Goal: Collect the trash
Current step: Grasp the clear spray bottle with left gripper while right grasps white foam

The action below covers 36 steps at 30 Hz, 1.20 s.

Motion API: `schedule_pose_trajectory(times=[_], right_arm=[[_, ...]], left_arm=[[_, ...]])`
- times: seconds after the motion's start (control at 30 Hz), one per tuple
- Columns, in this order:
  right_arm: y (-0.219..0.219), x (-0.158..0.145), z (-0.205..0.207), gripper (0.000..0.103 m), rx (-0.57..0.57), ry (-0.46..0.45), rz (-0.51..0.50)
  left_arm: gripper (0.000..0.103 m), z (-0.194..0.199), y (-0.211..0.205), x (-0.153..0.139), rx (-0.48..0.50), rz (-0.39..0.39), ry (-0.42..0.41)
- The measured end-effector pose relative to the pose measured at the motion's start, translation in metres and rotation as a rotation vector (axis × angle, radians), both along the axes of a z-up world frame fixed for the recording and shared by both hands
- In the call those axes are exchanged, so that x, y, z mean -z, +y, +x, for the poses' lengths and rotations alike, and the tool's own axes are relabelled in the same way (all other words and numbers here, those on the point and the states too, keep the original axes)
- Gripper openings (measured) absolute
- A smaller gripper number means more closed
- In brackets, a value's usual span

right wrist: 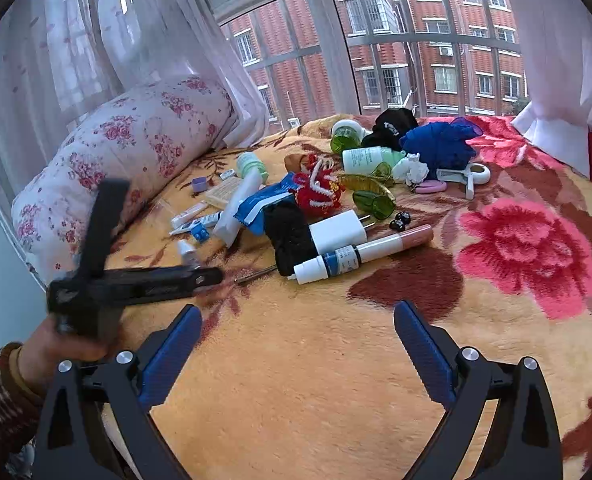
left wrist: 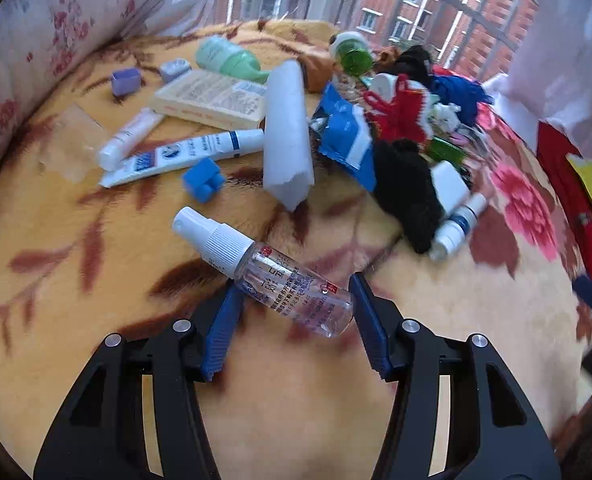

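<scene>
1. Spray bottle point(left wrist: 270, 274) is seen lying near the bed's point(left wrist: 96, 320) front edge, bracketed by the half-closed left gripper point(left wrist: 296, 312).
2. Pads should be squared across its body.
3. Right gripper point(right wrist: 296, 344) is held wide, empty.

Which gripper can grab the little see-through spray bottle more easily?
Probably the left gripper. The clear spray bottle already lies between its blue fingers. The right gripper hangs open over bare blanket, away from the bottle.

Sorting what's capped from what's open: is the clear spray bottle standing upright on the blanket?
No, the clear spray bottle lies on its side on the blanket, white nozzle pointing left.
</scene>
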State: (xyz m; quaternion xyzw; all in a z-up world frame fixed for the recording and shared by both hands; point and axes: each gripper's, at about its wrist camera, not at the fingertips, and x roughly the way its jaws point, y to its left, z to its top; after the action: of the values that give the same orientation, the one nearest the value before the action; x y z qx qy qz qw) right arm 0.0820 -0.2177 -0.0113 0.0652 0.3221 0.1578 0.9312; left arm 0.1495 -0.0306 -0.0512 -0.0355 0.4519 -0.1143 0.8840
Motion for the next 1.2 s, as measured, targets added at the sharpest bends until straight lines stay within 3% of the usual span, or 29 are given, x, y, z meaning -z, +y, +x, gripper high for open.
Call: schedule_pose_trajectory(times=[0.3,0.5,0.63,0.73,0.9,0.97,1.0,1.07,1.2], right_arm=[[0.011,-0.011,0.006,0.095,0.019,-0.012,-0.026],[0.044,-0.021,0.054,0.095,-0.022,0.026,-0.033],[0.1,-0.029,0.101,0.09,-0.142,0.044,-0.016],[0.139,-0.027,0.143,0.081,-0.16,0.063,-0.081],[0.177,0.001,0.215,0.071,-0.128,0.187,-0.208],[0.181,0.016,0.233,0.055,-0.133,0.24,-0.217],[0.182,0.022,0.239,0.048,-0.136,0.26,-0.213],[0.177,0.03,0.243,0.023,-0.147,0.29,-0.154],[0.174,0.027,0.229,0.021,-0.165,0.269,-0.128]], left_arm=[[0.054,-0.054,0.02,-0.021,0.082,0.037,-0.073],[0.054,-0.078,0.037,-0.022,0.106,0.018,-0.097],[0.054,-0.084,0.047,-0.02,0.108,-0.011,-0.106],[0.054,-0.085,0.054,-0.021,0.109,-0.025,-0.116],[0.054,-0.085,0.064,-0.022,0.115,-0.051,-0.122],[0.054,-0.085,0.067,-0.022,0.114,-0.061,-0.121],[0.054,-0.085,0.069,-0.021,0.112,-0.064,-0.121],[0.054,-0.086,0.072,-0.02,0.111,-0.07,-0.117],[0.054,-0.09,0.074,-0.021,0.112,-0.073,-0.117]])
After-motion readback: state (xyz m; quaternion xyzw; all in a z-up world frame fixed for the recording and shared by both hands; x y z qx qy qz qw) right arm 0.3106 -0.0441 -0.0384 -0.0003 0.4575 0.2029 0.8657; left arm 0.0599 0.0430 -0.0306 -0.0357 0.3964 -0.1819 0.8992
